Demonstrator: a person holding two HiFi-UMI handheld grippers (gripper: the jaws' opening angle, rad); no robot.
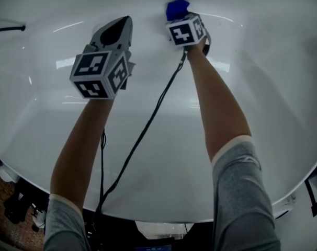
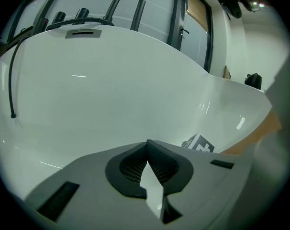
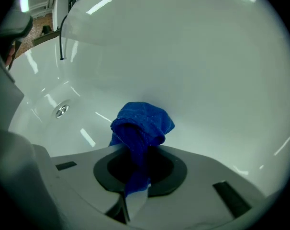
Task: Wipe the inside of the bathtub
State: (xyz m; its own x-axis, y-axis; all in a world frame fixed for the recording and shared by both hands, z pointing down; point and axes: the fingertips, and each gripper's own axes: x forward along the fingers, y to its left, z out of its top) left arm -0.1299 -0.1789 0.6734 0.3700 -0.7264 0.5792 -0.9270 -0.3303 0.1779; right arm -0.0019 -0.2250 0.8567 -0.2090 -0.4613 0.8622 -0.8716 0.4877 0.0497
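Observation:
Both arms reach down into the white bathtub (image 1: 273, 88). My right gripper (image 1: 178, 15) is shut on a blue cloth (image 1: 177, 8), which bunches out past the jaws against the tub's far wall. In the right gripper view the cloth (image 3: 141, 123) folds over the jaw tips (image 3: 135, 150) and rests close to the white surface. My left gripper (image 1: 119, 30) hovers to the left of it, jaws closed together with nothing between them (image 2: 147, 145). It points at the tub's inner wall (image 2: 111, 95).
The drain (image 3: 61, 110) sits on the tub floor at the left of the right gripper view. A black cable (image 1: 143, 135) runs from the right gripper down over the near rim. A black hose (image 2: 12, 71) hangs over the tub's far edge.

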